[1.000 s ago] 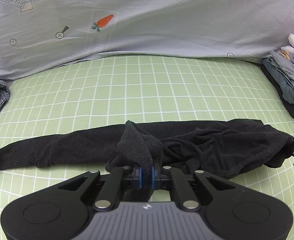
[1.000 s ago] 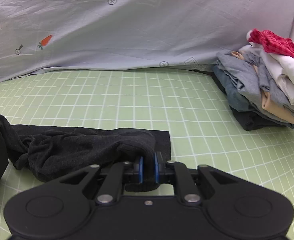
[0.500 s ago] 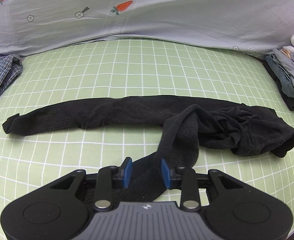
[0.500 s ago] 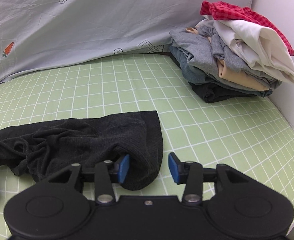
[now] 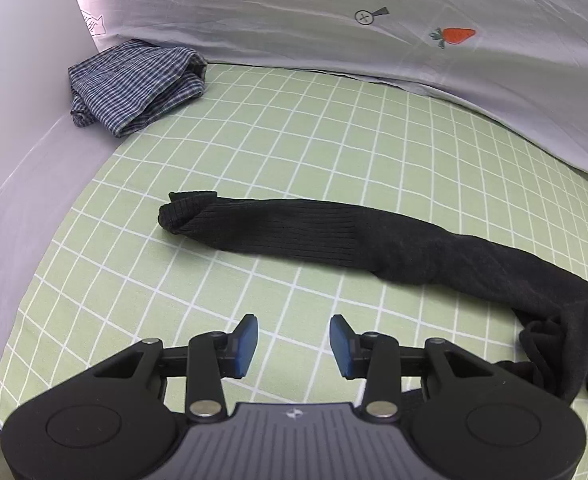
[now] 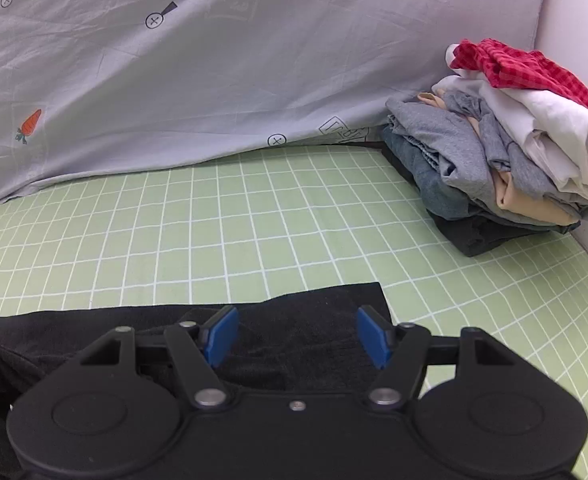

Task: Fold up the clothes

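I have the long black ribbed knit garment (image 5: 373,240) stretched flat across the green grid-patterned bed sheet (image 5: 278,128), its cuff end nearest the folded blue plaid shirt (image 5: 134,84). My left gripper (image 5: 294,344) is opening over bare sheet, nothing between the jaws; my right gripper (image 6: 297,336) is opening above the garment's square hem, pads clear. Next I'd pinch the cuff squarely and carry it toward the hem, keeping edges aligned.

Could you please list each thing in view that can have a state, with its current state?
Left hand-held gripper: jaws opening, nothing between them.
Right hand-held gripper: jaws opening, over the black garment, not gripping it.
Black garment: lying loose on the green grid sheet, long ribbed part stretched out, unfolded.
Plaid garment: folded, by the wall.
Clothes stack: folded, piled in the corner.
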### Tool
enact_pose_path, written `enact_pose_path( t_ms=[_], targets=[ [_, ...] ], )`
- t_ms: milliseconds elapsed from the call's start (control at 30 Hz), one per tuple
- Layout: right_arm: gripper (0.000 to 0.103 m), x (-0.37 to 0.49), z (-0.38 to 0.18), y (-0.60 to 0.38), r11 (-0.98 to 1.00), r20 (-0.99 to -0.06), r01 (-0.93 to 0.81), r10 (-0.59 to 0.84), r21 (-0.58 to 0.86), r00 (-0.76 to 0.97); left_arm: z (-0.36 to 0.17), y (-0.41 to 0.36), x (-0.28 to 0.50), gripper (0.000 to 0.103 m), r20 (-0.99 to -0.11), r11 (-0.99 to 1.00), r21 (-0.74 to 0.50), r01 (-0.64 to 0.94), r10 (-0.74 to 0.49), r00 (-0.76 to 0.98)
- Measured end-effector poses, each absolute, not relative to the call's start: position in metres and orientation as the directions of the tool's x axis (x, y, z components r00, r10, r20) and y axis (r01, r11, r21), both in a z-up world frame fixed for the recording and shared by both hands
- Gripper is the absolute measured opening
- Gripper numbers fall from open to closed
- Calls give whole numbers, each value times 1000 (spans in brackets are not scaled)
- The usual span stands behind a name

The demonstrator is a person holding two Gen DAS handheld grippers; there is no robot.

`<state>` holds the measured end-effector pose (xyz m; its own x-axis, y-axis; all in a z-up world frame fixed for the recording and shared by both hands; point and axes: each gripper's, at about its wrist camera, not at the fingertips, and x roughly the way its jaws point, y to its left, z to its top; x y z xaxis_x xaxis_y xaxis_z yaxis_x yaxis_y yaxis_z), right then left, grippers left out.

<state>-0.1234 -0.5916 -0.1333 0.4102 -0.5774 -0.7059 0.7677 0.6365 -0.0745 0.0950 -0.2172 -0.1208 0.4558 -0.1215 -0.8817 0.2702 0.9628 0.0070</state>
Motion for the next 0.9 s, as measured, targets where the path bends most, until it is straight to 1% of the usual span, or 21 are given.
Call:
enact_pose_path(
  t_ms=[133, 233, 333, 433, 500, 567, 600, 633, 667, 700, 767, 800, 900],
  targets=[
    [67, -98, -155, -617, 599, -756, 799, -547, -54, 359, -134, -205, 139, 43, -894, 980, -6, 198, -94, 437],
    [66, -83, -171, -638, 571, -799, 821, -506, -26, 326, -147, -202, 169, 44, -906, 984, 7, 179, -70, 418],
    [63, -75, -187, -653, 533, -836, 846, -464, 0, 293, -161, -201, 195, 44, -912, 989, 22, 149, -41, 407],
    [53, -70, -191, -657, 527, -836, 849, -486, -49, 253, -174, -198, 215, 44, -918, 996, 22, 91, -16, 396],
    [33, -68, -192, -660, 526, -832, 846, -506, -89, 227, -181, -197, 224, 43, -920, 998, 14, 66, -13, 391],
    [29, -70, -191, -663, 518, -833, 851, -507, -88, 222, -183, -197, 229, 42, -914, 999, 7, 50, -14, 405],
    [19, -72, -190, -665, 511, -833, 856, -506, -78, 226, -183, -199, 230, 36, -911, 999, 15, 51, -7, 413],
    [13, -76, -188, -667, 501, -830, 863, -507, -66, 230, -182, -200, 231, 30, -907, 998, 23, 51, 0, 420],
    [4, -79, -186, -668, 491, -828, 870, -508, -50, 239, -181, -201, 231, 25, -904, 998, 32, 52, 6, 428],
    [3, -84, -185, -669, 481, -825, 876, -507, -28, 252, -181, -201, 231, 18, -903, 999, 27, 47, 4, 430],
    [2, -91, -182, -670, 466, -816, 885, -509, 8, 275, -179, -200, 229, 11, -901, 999, 18, 37, 0, 433],
    [2, -92, -179, -668, 469, -807, 883, -521, 2, 278, -177, -199, 227, 9, -899, 999, 11, 31, -4, 439],
    [1, -95, -164, -661, 481, -765, 876, -576, -31, 289, -167, -195, 219, 8, -887, 1000, 3, 19, -6, 462]
  ],
)
